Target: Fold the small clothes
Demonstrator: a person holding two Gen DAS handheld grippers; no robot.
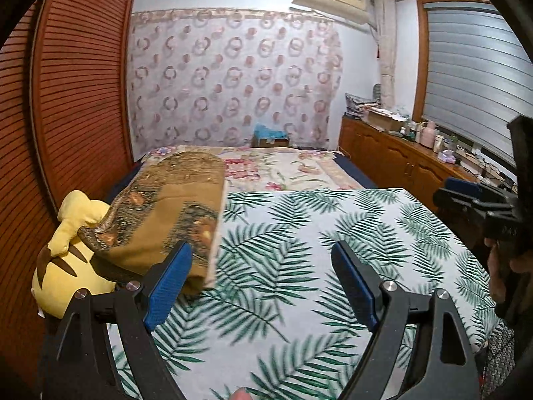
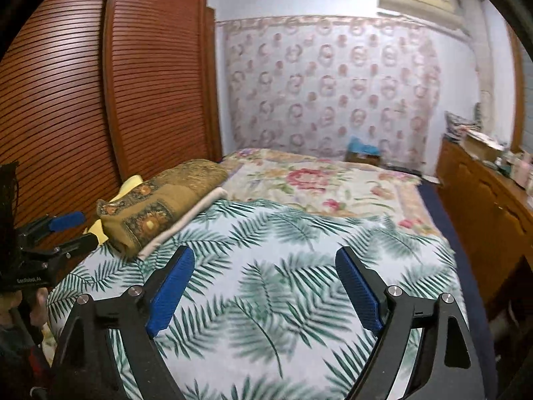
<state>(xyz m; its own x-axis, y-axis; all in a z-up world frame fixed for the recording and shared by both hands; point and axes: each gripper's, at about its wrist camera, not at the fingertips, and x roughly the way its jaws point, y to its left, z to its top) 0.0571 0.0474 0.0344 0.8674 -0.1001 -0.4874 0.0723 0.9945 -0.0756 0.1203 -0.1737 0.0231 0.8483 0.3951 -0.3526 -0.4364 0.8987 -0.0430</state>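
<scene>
My left gripper (image 1: 263, 270) is open above a white sheet with green palm leaves (image 1: 299, 240) spread on the bed, and nothing lies between its blue pads. My right gripper (image 2: 265, 276) is open too, over the same leaf-print sheet (image 2: 266, 300), with nothing between its fingers. In the left wrist view the right gripper (image 1: 466, 196) shows at the far right edge, held by a hand. In the right wrist view the left gripper (image 2: 63, 230) shows at the far left. No small garment is visible on the sheet.
A folded brown patterned blanket (image 1: 166, 206) lies at the left of the bed on a yellow plush toy (image 1: 70, 246). A floral quilt (image 2: 316, 183) covers the far half. A slatted wooden wardrobe (image 2: 83, 100) stands left, a cluttered wooden cabinet (image 1: 399, 153) right.
</scene>
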